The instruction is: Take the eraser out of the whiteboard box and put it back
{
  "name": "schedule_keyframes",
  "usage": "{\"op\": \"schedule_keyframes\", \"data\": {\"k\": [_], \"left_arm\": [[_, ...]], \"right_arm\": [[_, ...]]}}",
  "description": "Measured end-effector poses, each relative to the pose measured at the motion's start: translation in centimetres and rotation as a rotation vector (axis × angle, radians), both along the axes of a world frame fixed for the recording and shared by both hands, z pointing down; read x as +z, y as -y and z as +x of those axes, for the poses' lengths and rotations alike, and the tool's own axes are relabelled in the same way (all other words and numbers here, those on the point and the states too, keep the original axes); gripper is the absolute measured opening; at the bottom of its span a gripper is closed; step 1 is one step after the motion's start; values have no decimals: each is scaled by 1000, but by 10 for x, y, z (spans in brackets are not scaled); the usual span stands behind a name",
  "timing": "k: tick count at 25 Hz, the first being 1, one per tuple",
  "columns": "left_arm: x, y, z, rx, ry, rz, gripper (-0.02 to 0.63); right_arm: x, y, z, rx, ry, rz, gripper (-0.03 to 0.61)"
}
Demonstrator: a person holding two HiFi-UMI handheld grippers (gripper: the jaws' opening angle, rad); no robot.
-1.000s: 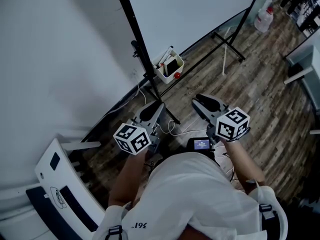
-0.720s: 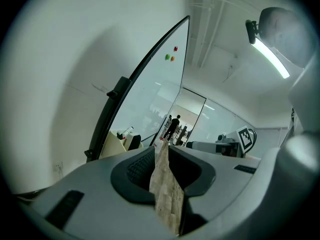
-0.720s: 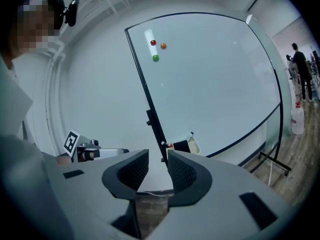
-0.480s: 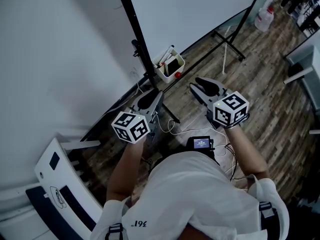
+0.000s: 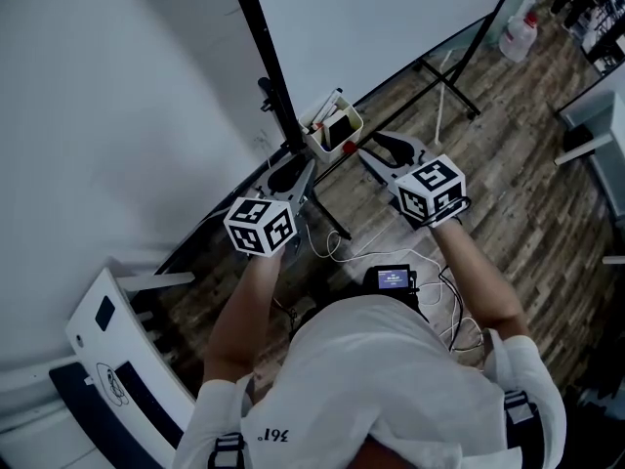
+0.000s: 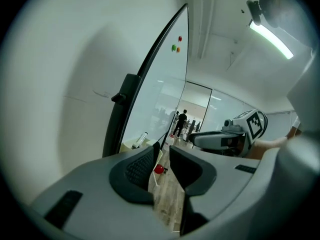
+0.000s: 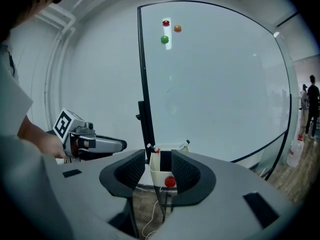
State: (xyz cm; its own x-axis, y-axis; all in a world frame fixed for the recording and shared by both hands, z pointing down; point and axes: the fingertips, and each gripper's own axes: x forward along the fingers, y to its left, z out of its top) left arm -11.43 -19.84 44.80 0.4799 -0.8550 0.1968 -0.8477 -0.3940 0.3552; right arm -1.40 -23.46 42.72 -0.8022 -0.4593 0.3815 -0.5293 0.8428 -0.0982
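Right gripper (image 5: 369,150) nearer box (image 5: 320,143), jaws wider

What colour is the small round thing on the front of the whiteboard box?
The round thing is red, seen best in the right gripper view.

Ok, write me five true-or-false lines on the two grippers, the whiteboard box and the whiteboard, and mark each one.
1. The left gripper holds nothing. True: its jaws stand apart and have just been opening.
2. The right gripper grips the eraser. False: its jaws stand apart with nothing gripped and have just been opening; the whiteboard box stands beyond them.
3. The whiteboard box sits beside the black post. True.
4. The whiteboard carries four blue magnets. False: it carries three magnets, red, orange and green.
5. The whiteboard box lies on the floor. False: it sits up at the post, off the floor.
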Motion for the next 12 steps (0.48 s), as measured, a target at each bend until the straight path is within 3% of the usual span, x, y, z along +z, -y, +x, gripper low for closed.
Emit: {"op": "schedule_keyframes", "data": {"k": [5,12], "left_arm": [[15,14,-4,-10,15,-31,120],[40,30,-6,-8,44,-78,127]], "right_arm": [[11,14,-11,-4,-37,-3,173],[29,31,-28,-9,-76,-21,204]]}}
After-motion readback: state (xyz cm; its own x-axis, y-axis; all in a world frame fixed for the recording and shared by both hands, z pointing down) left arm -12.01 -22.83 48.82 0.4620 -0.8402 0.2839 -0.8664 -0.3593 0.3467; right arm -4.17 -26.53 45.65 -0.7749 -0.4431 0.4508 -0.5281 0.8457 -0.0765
